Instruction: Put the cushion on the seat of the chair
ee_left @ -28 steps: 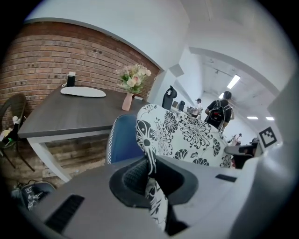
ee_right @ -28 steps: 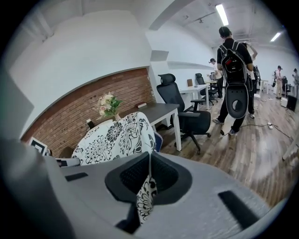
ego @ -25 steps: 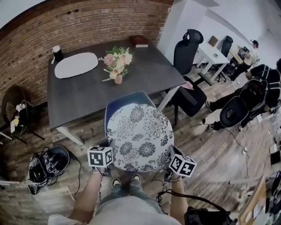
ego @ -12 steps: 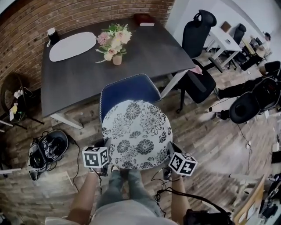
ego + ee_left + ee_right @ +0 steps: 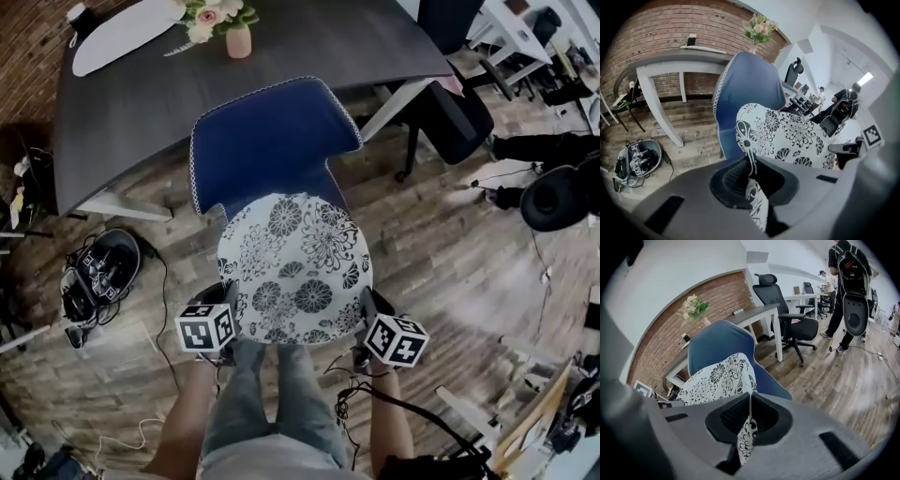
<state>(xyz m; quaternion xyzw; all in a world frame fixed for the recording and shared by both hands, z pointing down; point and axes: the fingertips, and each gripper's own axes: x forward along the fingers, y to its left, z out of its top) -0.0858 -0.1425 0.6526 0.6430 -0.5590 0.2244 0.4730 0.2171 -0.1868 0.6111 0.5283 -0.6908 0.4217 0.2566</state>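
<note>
The left hand-held gripper [image 5: 228,309] is clamped on the edge of the round white, black-flowered fabric cushion [image 5: 295,267], which is over the seat of the blue upholstered chair [image 5: 267,141]. The right hand-held gripper [image 5: 364,314] pinches the opposite edge. The dark grey tabletop [image 5: 309,37] lies beyond, over a wood-plank floor [image 5: 450,272].

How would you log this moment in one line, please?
cushion: over blue chair, contact unclear | left gripper: shut on cushion | right gripper: shut on cushion | release: pending

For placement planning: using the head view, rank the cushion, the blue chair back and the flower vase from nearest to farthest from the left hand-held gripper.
1. Cushion: held at its edge by the left hand-held gripper.
2. Blue chair back: just beyond it.
3. Flower vase: on the table, farthest.
</note>
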